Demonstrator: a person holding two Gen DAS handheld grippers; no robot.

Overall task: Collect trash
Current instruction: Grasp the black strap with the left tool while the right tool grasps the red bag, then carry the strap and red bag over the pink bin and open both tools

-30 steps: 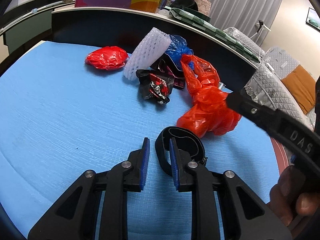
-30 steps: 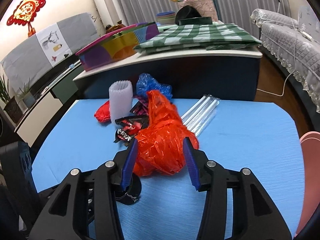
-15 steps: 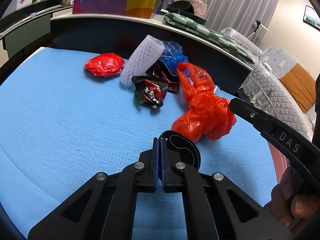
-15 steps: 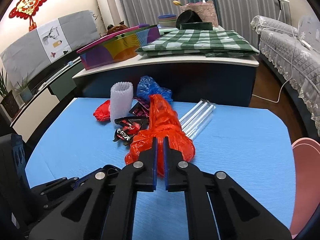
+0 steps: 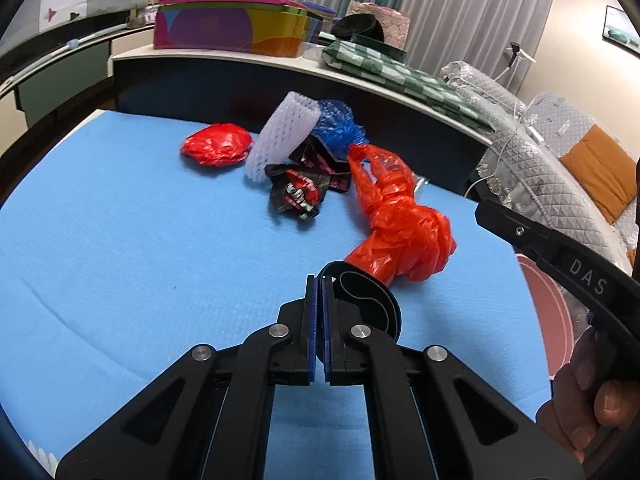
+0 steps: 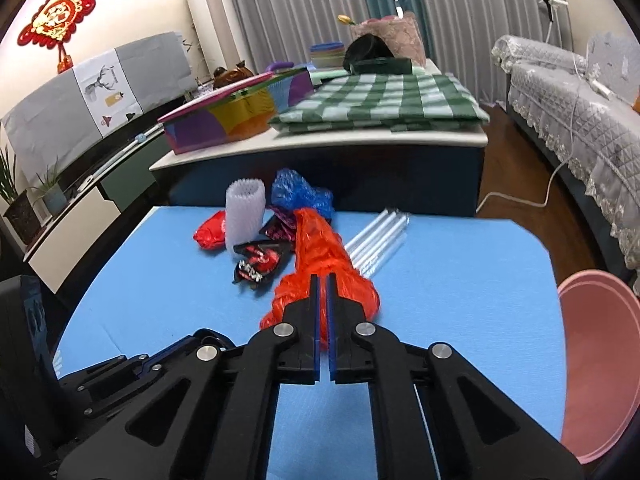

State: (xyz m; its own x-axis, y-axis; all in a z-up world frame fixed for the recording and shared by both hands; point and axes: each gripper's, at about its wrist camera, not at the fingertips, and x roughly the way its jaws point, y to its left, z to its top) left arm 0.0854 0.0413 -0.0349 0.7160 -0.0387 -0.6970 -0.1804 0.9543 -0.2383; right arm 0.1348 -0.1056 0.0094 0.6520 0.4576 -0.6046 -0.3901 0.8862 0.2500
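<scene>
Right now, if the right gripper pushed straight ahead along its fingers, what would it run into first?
The right gripper is shut on the orange-red plastic bag, so that already lies ahead. Beyond it, likely the clear tubes, though depth is uncertain.

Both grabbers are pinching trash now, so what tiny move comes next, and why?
Probably swing the right gripper, shut on the orange bag, toward the pink bin beside the table; the left gripper already pinches the black band.

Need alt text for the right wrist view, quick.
The right claw is shut on a crumpled red plastic bag above a blue table. Wrappers, a white foam net sleeve and clear tubes lie beyond; a pink basin sits right.
</scene>
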